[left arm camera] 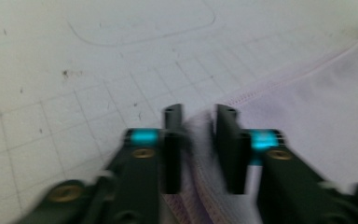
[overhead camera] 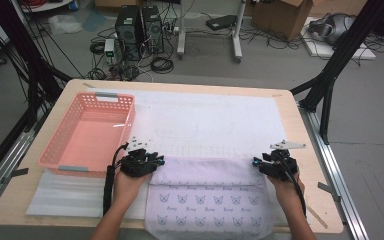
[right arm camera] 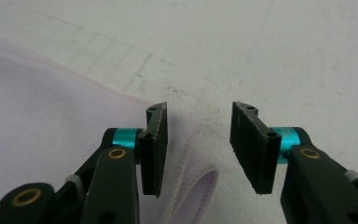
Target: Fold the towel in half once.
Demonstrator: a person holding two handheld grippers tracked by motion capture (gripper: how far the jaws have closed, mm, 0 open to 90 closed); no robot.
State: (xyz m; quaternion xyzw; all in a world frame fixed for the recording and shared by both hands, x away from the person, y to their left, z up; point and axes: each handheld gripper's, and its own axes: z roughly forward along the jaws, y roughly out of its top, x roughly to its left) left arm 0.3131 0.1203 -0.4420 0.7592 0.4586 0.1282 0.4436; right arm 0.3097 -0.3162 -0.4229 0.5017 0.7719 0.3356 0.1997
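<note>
A pale lilac cloth (overhead camera: 205,195) printed with small cat faces lies folded on the white mat (overhead camera: 210,120) at the table's near edge. My left gripper (overhead camera: 147,159) sits at the cloth's far left corner. In the left gripper view its jaws (left arm camera: 199,112) stand a little apart, with a bunched hem of the cloth (left arm camera: 317,102) loose between them. My right gripper (overhead camera: 265,162) rests at the far right corner. Its jaws (right arm camera: 199,109) stand wide, and the cloth's stitched edge (right arm camera: 37,107) lies below and between them, not pinched.
A pink plastic basket (overhead camera: 55,140) stands on the table's left side, just beyond my left gripper. Faint drawn outlines and a grid mark the mat. Computer towers (overhead camera: 140,30), cables and cardboard boxes sit on the floor past the table.
</note>
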